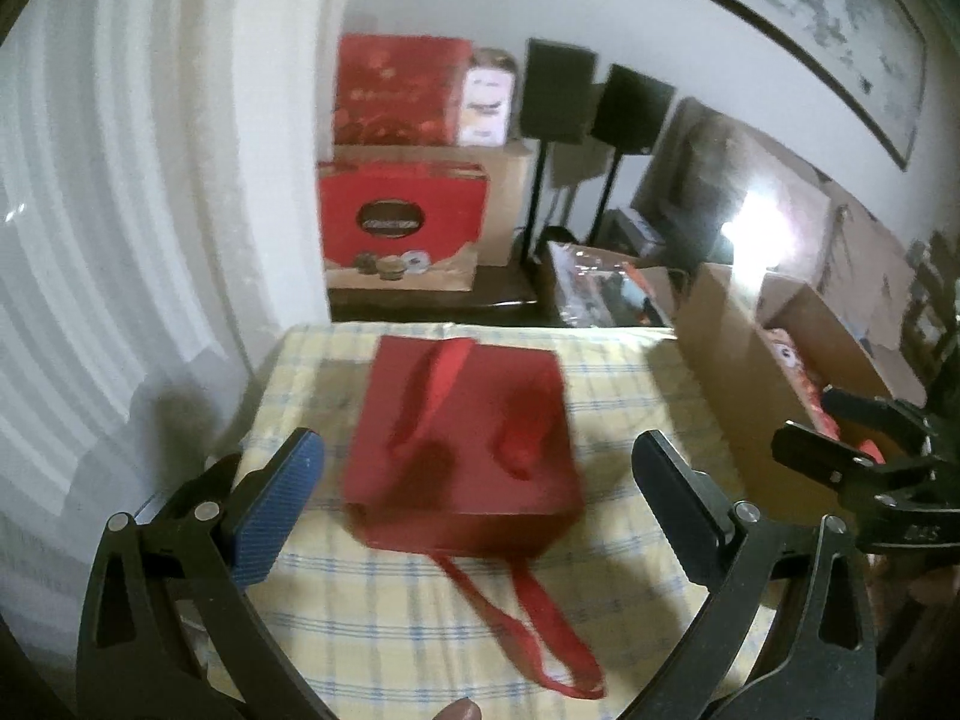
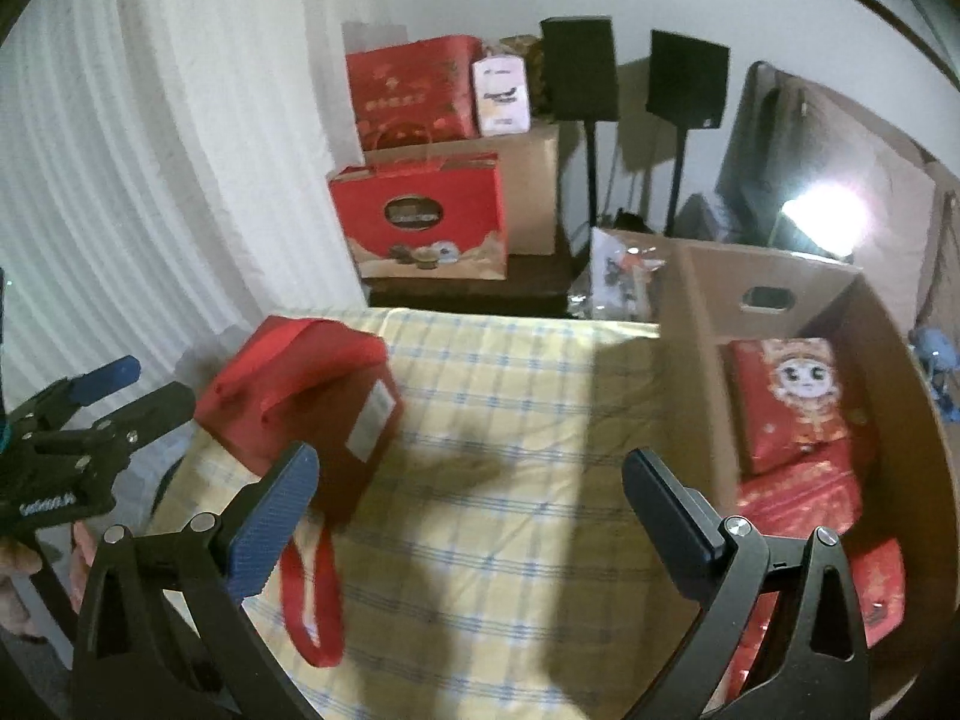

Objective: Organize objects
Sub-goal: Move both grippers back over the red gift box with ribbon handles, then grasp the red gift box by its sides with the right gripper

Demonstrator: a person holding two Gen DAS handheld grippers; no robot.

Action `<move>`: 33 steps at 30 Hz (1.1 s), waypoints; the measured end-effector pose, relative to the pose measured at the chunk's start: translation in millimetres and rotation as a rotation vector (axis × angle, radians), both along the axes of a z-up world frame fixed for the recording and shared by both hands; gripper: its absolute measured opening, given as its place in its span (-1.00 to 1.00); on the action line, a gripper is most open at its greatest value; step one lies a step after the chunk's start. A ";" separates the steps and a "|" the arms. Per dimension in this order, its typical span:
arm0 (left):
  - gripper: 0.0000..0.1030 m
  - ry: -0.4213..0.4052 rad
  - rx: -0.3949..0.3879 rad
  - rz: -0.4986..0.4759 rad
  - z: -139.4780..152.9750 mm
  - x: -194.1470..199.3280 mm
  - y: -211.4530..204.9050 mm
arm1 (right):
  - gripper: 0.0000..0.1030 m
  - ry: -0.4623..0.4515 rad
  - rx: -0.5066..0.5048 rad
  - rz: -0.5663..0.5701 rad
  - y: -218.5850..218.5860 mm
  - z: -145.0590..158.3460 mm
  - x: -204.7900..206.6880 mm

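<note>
Checked cloth; boxy red fabric bag, loop handles.

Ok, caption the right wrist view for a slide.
Open right gripper over checked cloth, red bag beside it, cardboard box opposite.

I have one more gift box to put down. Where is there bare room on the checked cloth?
Free: the checked cloth between the red bag and the cardboard box, and the strip behind the bag. Crowded: inside the cardboard box, filled with red packages.
</note>
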State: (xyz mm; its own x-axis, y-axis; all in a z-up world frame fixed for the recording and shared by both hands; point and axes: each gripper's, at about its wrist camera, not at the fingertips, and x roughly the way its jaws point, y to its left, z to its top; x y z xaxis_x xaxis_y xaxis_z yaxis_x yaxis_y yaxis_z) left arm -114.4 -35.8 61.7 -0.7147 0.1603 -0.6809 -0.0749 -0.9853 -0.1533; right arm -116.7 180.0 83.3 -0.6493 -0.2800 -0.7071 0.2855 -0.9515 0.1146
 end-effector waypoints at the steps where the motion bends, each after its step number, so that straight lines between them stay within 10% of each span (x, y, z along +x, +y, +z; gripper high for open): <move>1: 0.99 -0.005 0.005 0.009 -2.6 -2.6 -5.7 | 0.98 -0.004 -0.004 0.005 -3.4 -1.6 -2.1; 9: 0.99 -0.076 0.117 0.058 -31.5 -29.3 -48.1 | 0.97 -0.025 -0.058 0.084 -41.1 -24.9 -19.5; 14: 0.95 -0.114 0.191 0.049 -51.3 -40.3 -59.1 | 0.61 -0.076 -0.106 0.110 -54.7 -41.4 -29.9; 25: 0.30 -0.187 0.287 0.004 -76.0 -55.3 -50.7 | 0.19 -0.181 -0.214 0.163 -71.0 -66.8 -42.1; 33: 0.31 -0.187 0.261 0.012 -75.0 -53.9 -42.2 | 0.02 -0.248 -0.278 0.223 -80.7 -72.0 -46.8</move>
